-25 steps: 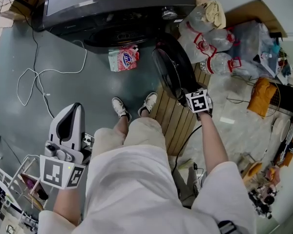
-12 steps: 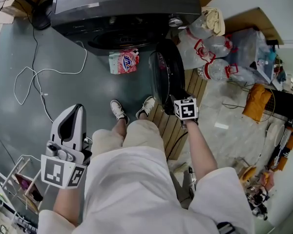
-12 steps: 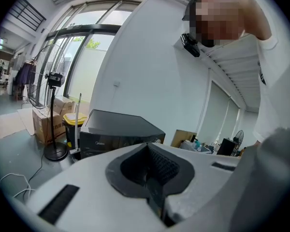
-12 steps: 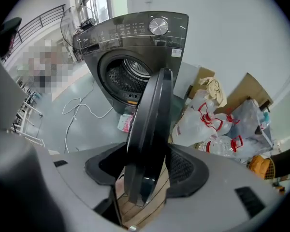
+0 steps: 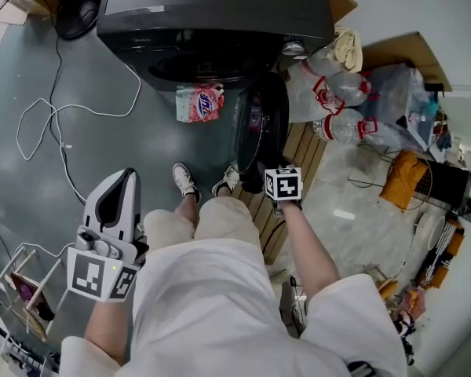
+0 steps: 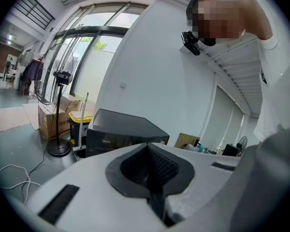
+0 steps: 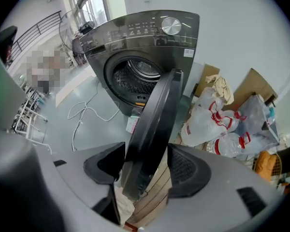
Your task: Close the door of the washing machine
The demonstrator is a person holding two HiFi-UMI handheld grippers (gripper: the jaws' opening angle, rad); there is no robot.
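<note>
door (image 5: 259,128) before washing machine (image 5: 212,14) | pouch (image 5: 200,100) left of door | bags (image 5: 337,93) right

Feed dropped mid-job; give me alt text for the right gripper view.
The dark washing machine door, half open and edge-on, stands between the jaws of the right gripper, which have just been opening and do not clamp it. Behind, the drum shows; plastic bags lie at right, a white cable at left.
</note>
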